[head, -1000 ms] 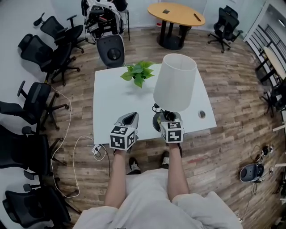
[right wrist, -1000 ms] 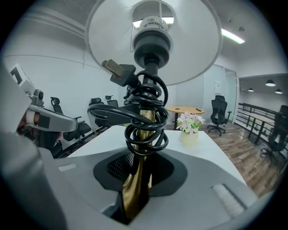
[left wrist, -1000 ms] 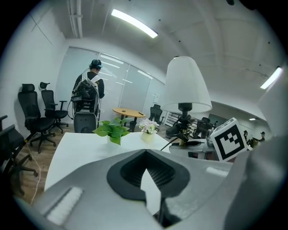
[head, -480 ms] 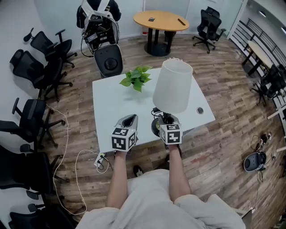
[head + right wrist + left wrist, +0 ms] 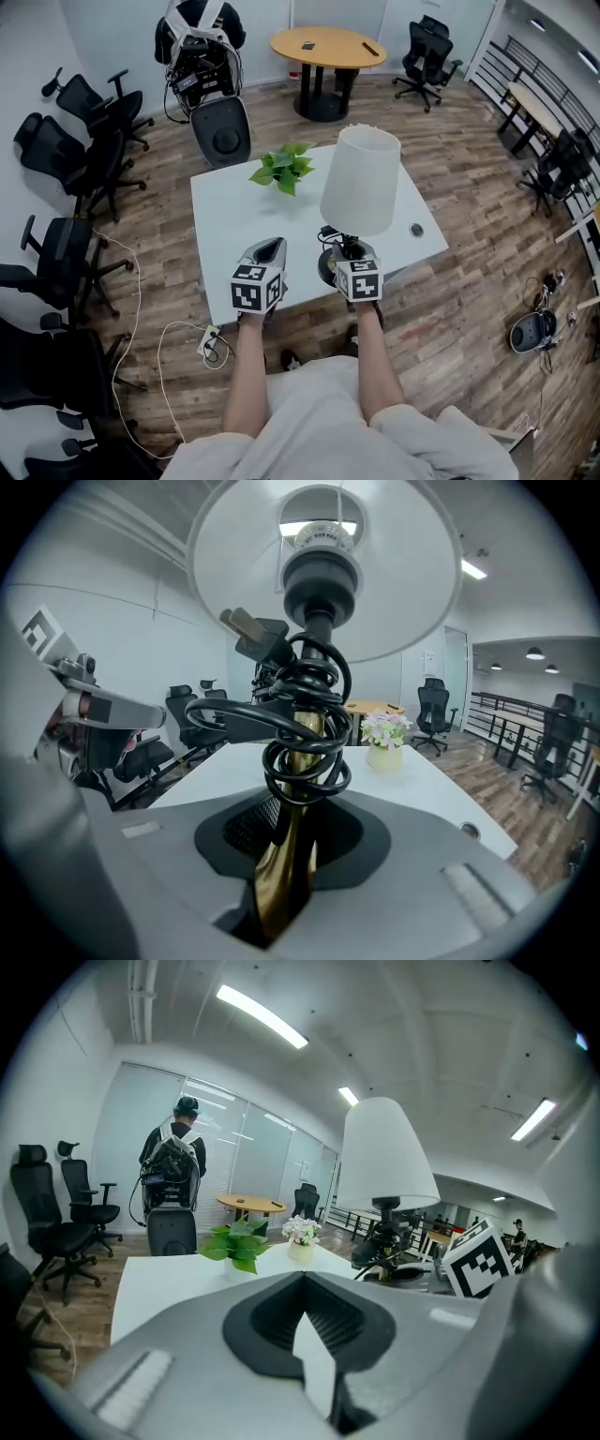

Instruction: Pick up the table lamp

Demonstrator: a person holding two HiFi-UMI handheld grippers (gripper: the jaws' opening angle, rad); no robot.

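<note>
**Right tool (image 5: 349, 251) clamps white-shaded brass table lamp (image 5: 362, 180)**

Both forearms reach forward. The right tool's jaws close on the lamp's stem, at the white counter's (image 5: 230, 220) near edge; the left tool (image 5: 273, 247), closed and empty, hovers beside.

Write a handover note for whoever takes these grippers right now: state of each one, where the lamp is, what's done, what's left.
Left gripper: tongs closed, empty, held to the left of the lamp.
Right gripper: tongs clamped on the table lamp at its brass stem, below the coiled cord.
Lamp: upright at the near edge of the white table; can't tell whether its base has left the surface.
Done: grasp. Left: lift it clear, keeping it upright.
</note>
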